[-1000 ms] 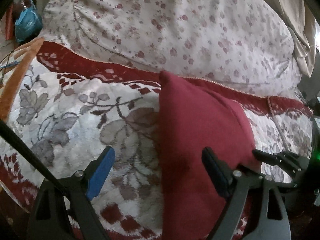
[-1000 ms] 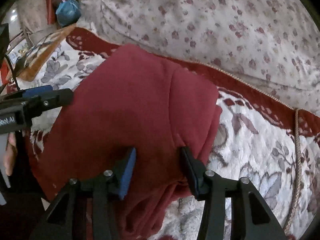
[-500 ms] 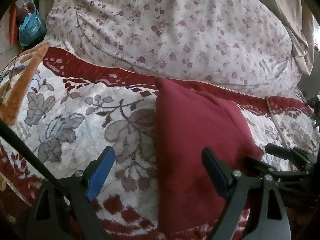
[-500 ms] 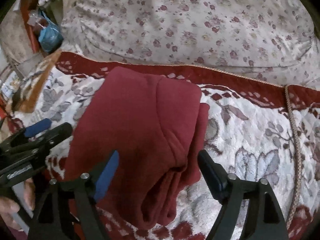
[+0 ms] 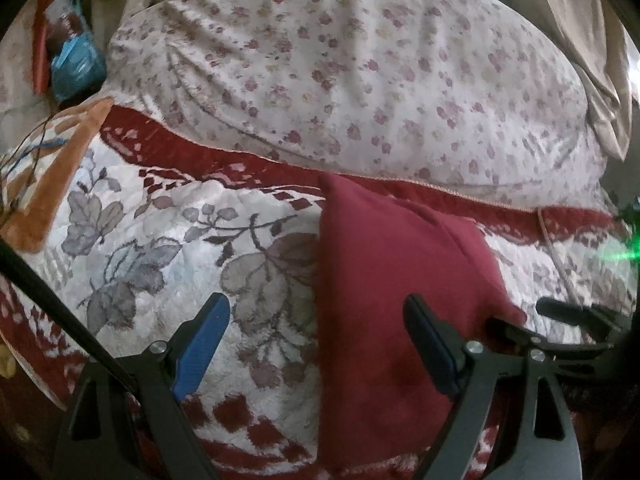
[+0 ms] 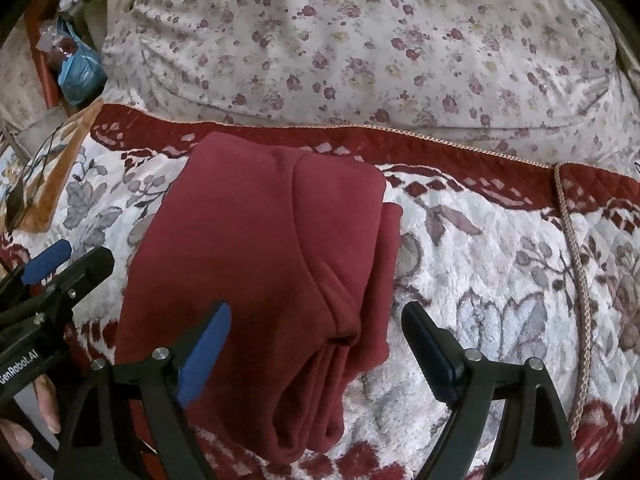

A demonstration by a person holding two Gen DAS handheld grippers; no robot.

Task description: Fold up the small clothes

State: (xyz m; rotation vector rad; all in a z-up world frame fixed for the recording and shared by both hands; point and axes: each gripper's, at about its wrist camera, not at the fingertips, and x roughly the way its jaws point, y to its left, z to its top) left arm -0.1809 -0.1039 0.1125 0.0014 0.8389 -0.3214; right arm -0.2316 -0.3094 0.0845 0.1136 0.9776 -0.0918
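Folded garment (image 6: 260,260) on blanket (image 6: 500,280); pillow (image 6: 360,40) behind; bag (image 6: 80,72) far left.

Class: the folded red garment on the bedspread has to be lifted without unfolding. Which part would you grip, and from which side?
Probably grip the red garment at its near end, where the stacked layer edges show, coming from the camera side. One pinch there catches every layer. The right gripper, jaws opening, already straddles it.
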